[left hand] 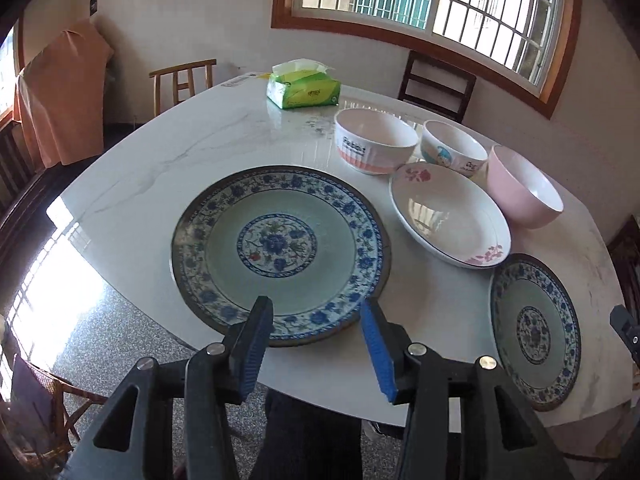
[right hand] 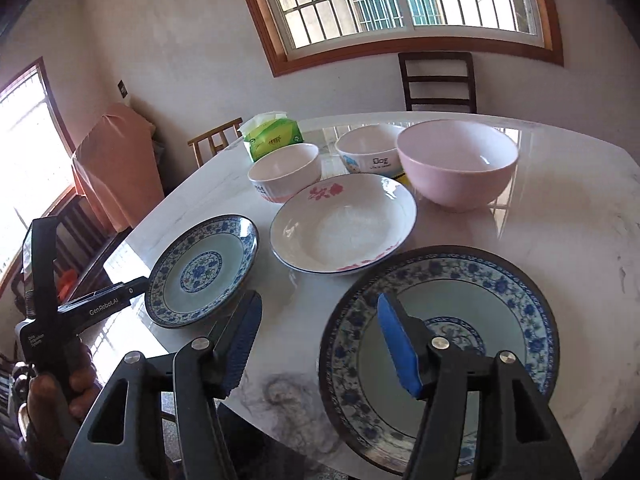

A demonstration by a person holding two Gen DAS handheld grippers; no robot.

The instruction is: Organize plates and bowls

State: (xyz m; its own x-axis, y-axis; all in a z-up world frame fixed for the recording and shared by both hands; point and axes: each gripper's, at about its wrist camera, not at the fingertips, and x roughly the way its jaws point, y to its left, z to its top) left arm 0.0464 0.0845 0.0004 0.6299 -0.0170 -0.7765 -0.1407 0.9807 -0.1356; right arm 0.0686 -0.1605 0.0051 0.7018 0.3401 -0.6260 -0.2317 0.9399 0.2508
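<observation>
The left tool (left hand: 316, 320) is spread wide with nothing in it, just above the near edge of a blue flower plate (left hand: 280, 252) on the white table (left hand: 160, 184). The right tool (right hand: 320, 320) is spread too, empty, over another blue flower plate (right hand: 460, 292) whose near edge is hidden behind it. Past both tools sit a white dish (right hand: 344, 224), a pink bowl (right hand: 456, 164) and two small bowls (right hand: 286, 172), one partly hidden. A hand (right hand: 48, 396) shows at the edge, hard to make out.
</observation>
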